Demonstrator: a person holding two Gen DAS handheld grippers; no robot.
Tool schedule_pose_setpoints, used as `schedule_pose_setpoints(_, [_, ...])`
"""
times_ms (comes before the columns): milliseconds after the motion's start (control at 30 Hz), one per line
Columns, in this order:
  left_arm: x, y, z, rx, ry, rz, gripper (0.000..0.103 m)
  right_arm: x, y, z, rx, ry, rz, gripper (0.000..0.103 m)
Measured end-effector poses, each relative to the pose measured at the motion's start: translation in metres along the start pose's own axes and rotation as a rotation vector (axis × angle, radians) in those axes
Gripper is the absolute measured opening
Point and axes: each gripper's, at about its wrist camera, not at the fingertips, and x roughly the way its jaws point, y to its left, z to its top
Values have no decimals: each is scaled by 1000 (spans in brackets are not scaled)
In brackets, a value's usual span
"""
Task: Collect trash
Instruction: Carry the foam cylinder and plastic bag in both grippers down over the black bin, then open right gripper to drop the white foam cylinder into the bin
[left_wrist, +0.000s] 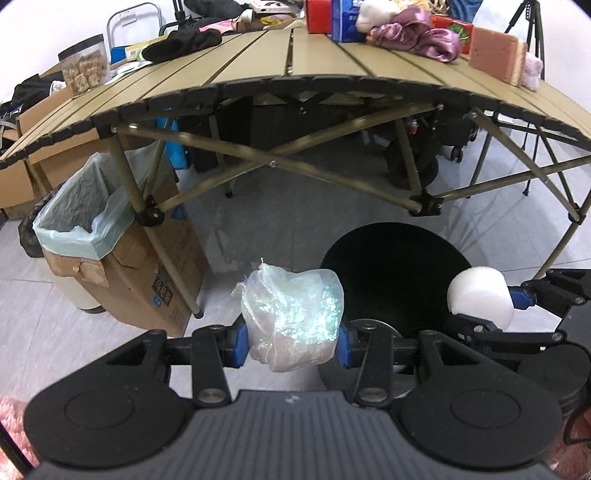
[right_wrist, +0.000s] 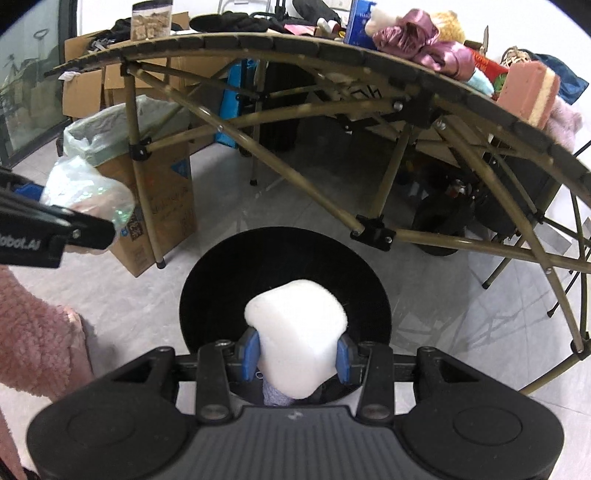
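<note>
Both hand-held grippers are clamped, left (left_wrist: 293, 341) on a plastic wad (left_wrist: 291, 317), right (right_wrist: 297, 356) on a foam block (right_wrist: 297, 332) above the black bin (right_wrist: 221, 288); bring each squarely over its mouth before letting go.

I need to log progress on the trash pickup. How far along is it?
Done: both pieces are picked up. In hand: the left gripper clamps a crumpled plastic bag; the right gripper clamps a white foam block. Left: dropping both into the black bin below.
</note>
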Motion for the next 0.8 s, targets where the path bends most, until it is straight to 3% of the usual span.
schedule_pose_setpoints(433, [16,6,2,-20,33,16,44,32,-5,10,35,20,23,41])
schedule_pose_setpoints(633, [17,6,1,-19,39,15,44,43,-8,12,61,38,23,50])
schedule_pose_setpoints(700, [18,7,1,-24,41,14,44,46,-11,12,79,43,20,59])
schedule_pose_setpoints(767, [18,8,1,-27,42,14,44,50,-14,12,101,58,12,97])
schedule_pose_setpoints(800, [18,8,0,-28,42,13,44,52,-16,12,114,70,4,103])
